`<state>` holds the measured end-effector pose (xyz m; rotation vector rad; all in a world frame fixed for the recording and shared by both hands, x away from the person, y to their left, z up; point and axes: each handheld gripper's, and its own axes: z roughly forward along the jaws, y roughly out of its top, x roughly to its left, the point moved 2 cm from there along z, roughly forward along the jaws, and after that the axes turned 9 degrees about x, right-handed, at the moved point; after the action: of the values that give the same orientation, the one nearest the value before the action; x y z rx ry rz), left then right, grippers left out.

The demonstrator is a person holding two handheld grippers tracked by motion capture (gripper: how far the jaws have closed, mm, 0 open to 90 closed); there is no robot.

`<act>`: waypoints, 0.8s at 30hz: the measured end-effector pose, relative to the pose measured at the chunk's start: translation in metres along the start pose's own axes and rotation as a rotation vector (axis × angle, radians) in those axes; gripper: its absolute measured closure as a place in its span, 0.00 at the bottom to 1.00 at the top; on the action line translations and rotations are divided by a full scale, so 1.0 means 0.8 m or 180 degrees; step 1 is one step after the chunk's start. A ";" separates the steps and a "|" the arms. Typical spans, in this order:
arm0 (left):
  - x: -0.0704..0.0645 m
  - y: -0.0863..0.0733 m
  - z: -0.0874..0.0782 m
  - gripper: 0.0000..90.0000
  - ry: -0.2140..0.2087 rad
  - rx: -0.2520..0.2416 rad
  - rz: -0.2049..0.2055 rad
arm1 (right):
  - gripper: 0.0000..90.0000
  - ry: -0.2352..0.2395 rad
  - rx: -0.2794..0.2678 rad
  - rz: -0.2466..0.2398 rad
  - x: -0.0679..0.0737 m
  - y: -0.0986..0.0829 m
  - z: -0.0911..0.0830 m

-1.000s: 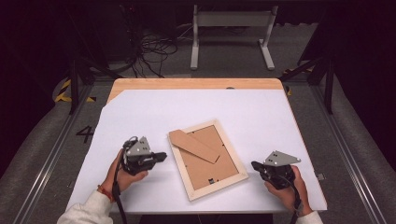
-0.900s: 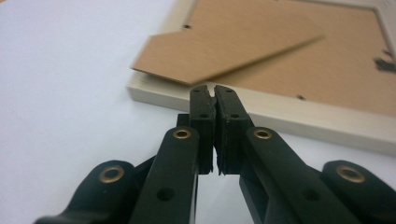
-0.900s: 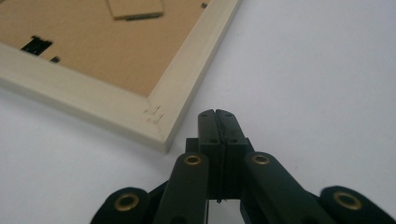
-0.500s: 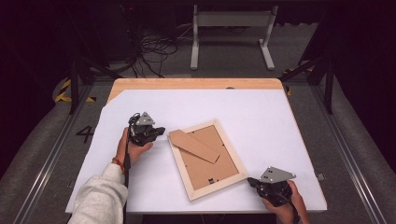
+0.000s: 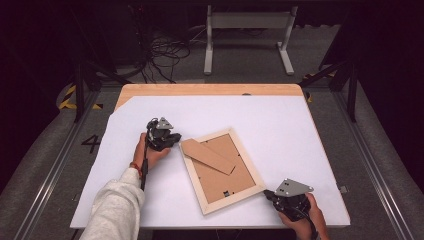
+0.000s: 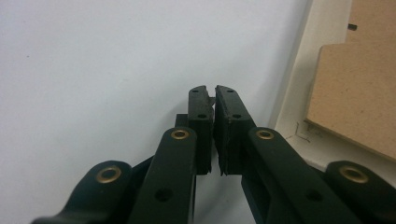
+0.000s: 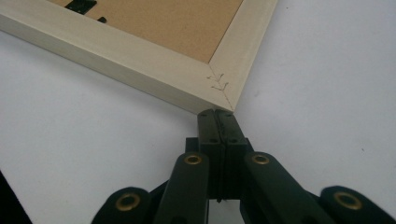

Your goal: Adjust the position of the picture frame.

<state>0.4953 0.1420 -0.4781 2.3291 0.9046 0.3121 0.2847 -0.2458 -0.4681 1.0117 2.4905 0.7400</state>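
One wooden picture frame (image 5: 222, 171), back up, with one cardboard stand (image 5: 207, 156), near the table's (image 5: 300, 120) front edge; two grippers, left gripper (image 5: 172, 140) and right gripper (image 5: 267, 193), both clenched empty.

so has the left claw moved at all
Yes. The left claw has moved away from the table's near edge, up alongside the frame's far left corner.

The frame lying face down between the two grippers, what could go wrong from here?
The right gripper, jaws shut, sits at the frame corner; a push there might slide or turn it on the smooth sheet. The left gripper, shut beside the opposite edge, might snag the loose stand.
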 end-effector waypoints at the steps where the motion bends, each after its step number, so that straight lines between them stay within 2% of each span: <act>1: 0.000 0.000 0.000 0.95 -0.0052 -0.0002 0.0009 | 1.00 -0.0009 -0.0002 -0.0005 0.000 0.000 0.000; 4: -0.003 0.000 0.000 0.92 -0.0199 0.0012 0.0112 | 1.00 -0.0018 -0.0021 0.0022 -0.001 0.000 0.001; 6: -0.004 0.000 -0.001 0.95 -0.0179 0.0038 0.0159 | 1.00 -0.0028 -0.0029 0.0029 -0.002 0.000 0.001; 14: -0.005 -0.004 -0.006 0.96 -0.0336 0.0104 0.0189 | 1.00 -0.0076 -0.0036 0.0079 -0.007 -0.001 0.002; 19: -0.009 -0.011 -0.012 0.95 -0.0498 0.0135 0.0109 | 1.00 -0.0114 -0.0050 0.0128 -0.014 -0.001 0.003; 24: -0.017 -0.018 -0.020 0.97 -0.0514 0.0206 0.0178 | 1.00 -0.0146 -0.0050 0.0186 -0.024 0.001 0.006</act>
<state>0.4711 0.1486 -0.4746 2.4026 0.7824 0.1170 0.3006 -0.2571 -0.4692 1.0877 2.4217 0.7442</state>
